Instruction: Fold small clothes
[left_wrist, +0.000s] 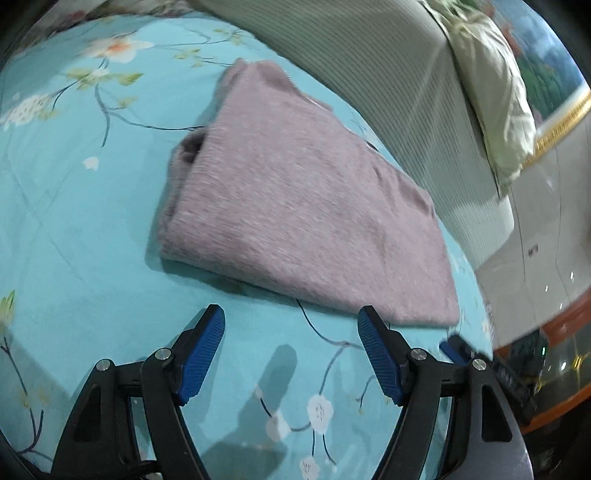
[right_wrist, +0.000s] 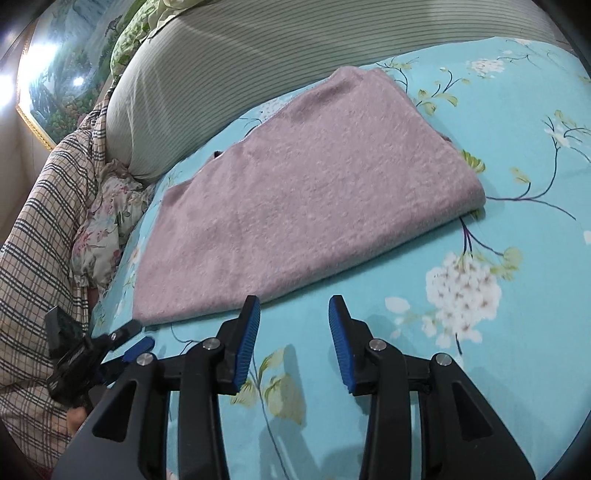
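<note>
On the bed, over a turquoise floral sheet (left_wrist: 74, 229), I see the pink knit garment (left_wrist: 295, 206) lying folded into a rough flat wedge, its thick folded edge toward the open side of the sheet and its thin edges toward the striped grey bolster (left_wrist: 388, 74) behind it.

My left gripper (left_wrist: 291, 319) hovers just short of the garment's near edge; jaws wide apart, nothing between them, blue pads clear of the cloth.

My right gripper (right_wrist: 293, 306) sits just before the garment's near hem in the right wrist view; jaws at a moderate gap, empty, left fingertip close to the hem but whether it touches I cannot tell.

Each gripper shows at the edge of the other's view, so they are near each other.

A plaid cloth (right_wrist: 40, 229) and a floral pillow (right_wrist: 103, 229) lie beside the bolster's end. A framed landscape picture (right_wrist: 62, 74) hangs behind.
</note>
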